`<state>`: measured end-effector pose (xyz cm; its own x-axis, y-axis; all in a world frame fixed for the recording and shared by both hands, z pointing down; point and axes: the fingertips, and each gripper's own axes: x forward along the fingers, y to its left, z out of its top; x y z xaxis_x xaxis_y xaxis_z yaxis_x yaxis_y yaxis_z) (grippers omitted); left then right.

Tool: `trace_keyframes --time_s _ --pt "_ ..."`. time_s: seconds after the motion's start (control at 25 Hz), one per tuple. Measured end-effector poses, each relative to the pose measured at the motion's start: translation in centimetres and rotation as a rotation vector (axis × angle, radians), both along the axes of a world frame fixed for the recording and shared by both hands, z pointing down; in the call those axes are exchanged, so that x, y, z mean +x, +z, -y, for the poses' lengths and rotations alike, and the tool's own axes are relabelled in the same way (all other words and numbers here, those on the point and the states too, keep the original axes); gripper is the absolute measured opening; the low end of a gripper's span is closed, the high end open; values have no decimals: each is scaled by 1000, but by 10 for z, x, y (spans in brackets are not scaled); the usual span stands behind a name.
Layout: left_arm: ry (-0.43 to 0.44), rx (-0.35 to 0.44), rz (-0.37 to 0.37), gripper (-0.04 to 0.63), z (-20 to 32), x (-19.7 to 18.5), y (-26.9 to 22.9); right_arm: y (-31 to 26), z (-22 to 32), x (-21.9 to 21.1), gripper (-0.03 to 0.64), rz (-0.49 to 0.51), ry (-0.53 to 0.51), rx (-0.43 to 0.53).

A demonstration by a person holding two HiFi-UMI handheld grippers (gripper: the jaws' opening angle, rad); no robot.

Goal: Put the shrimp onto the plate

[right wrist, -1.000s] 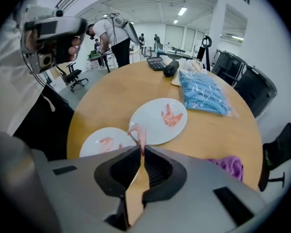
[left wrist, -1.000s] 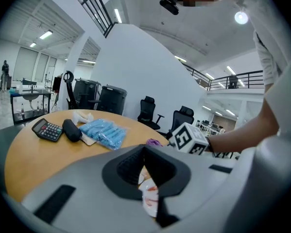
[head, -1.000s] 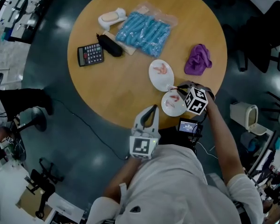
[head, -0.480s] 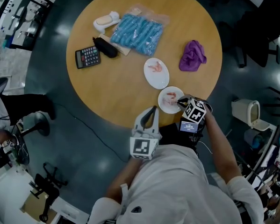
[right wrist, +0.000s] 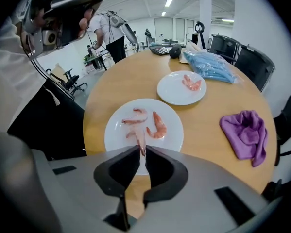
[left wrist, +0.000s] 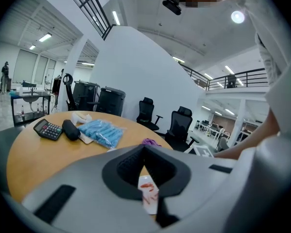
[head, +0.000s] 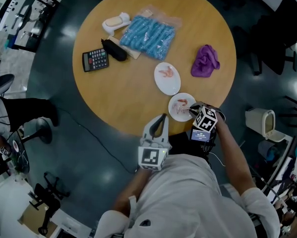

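Two white plates sit on the round wooden table. The near plate (right wrist: 117, 136) (head: 176, 114) holds two loose shrimp (right wrist: 158, 125). My right gripper (right wrist: 140, 150) (head: 190, 111) hovers over this plate, shut on a thin pink shrimp (right wrist: 138, 139) by its end. The far plate (right wrist: 175, 93) (head: 167, 82) carries one shrimp (right wrist: 191, 84). My left gripper (head: 162, 116) (left wrist: 144, 149) stays off the table's near edge, shut on nothing; through the gap below its tips the near plate (left wrist: 149, 198) shows.
A purple cloth (head: 206, 61) (right wrist: 245, 132) lies right of the plates. At the table's far side are a blue packet (head: 149, 33), a black case (head: 115, 49), a calculator (head: 95, 59) and a white object (head: 116, 21). Office chairs stand around.
My right gripper has drawn back from the edge of the far plate to above the near plate. The left gripper has stayed where it was.
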<state>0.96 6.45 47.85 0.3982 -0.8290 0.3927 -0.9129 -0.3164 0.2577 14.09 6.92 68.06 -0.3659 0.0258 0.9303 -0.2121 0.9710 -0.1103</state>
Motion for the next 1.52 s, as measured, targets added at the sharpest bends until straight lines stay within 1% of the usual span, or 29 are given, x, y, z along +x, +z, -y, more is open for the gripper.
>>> trace_keyframes --time_s 0.12,0.24,0.36,0.44,0.56,0.64,0.76,1.04,1.16,1.36,1.52 --pt "-4 6 -2 8 3 -3 -2 -14 5 3 38 14 28 25" --pt "2 20 0 8 10 -6 -6 -40 26 -5 38 88 121 58" --pt "-9 16 -8 8 17 -14 -4 -59 60 -26 37 156 203 83" --pt "-21 6 -14 8 22 -19 -1 -63 81 -44 37 174 213 96" --pt "-25 0 -13 8 28 -27 1 -60 109 -71 37 175 213 114" --pt "-25 -10 -14 8 31 -32 4 -52 125 -87 37 157 208 117" --pt "-39 -21 -16 8 38 -43 6 -37 142 -103 37 104 169 141" --pt "-70 -52 -27 8 46 -64 17 -12 163 -125 38 -9 71 215" --pt "-77 -62 -30 8 45 -67 22 -6 167 -129 38 -52 66 237" --pt "-95 -75 -55 8 44 -68 21 4 163 -133 38 -89 73 209" --pt "-83 -68 -41 8 38 -68 24 7 164 -131 38 -113 69 216"
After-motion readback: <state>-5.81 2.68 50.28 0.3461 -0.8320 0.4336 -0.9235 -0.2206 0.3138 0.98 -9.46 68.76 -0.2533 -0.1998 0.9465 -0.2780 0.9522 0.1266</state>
